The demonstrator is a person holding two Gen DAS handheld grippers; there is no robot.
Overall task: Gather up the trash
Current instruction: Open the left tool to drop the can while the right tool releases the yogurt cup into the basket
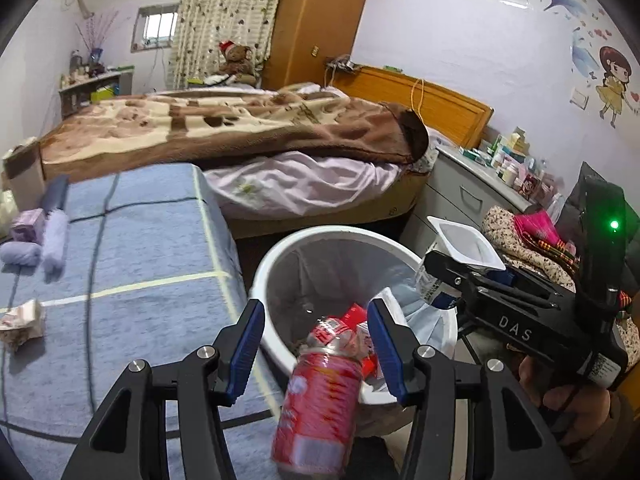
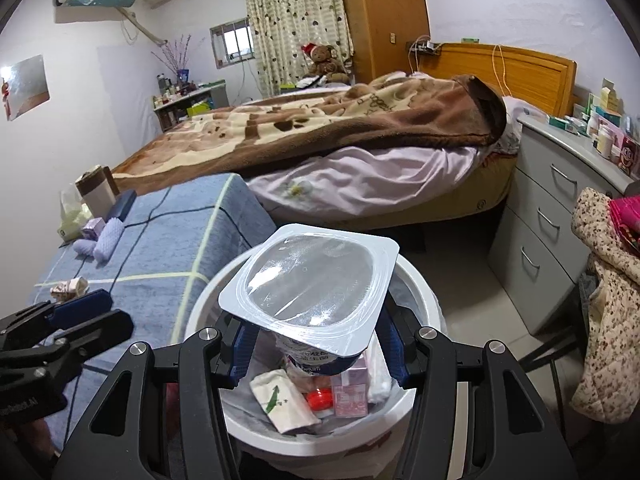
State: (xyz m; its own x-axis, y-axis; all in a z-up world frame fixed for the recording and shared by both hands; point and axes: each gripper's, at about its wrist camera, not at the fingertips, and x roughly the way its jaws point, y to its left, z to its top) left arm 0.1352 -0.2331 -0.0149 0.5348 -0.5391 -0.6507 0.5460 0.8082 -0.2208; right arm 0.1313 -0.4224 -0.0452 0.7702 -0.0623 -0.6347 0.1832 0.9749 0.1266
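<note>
1. Trash first: at the left edge of the left wrist view we see a crumpled wrapper [image 1: 22, 322] on the blue blanket [image 1: 132, 248].
2. Lower centre, our left gripper [image 1: 316, 350] stands apart around a blurred red can [image 1: 320, 404], pads not touching it, over the white bin [image 1: 352, 240].
3. Right of frame, our right gripper [image 1: 440, 276], marked "DAS", is clamped on a yogurt cup [image 1: 464, 248].

The black plastic left gripper [image 1: 316, 354] has blue ridged pads [image 1: 249, 350] and shiny silver screws [image 1: 205, 351]. The black right gripper [image 1: 444, 276] says "DAS" and shows a green light [image 1: 614, 224].
</note>
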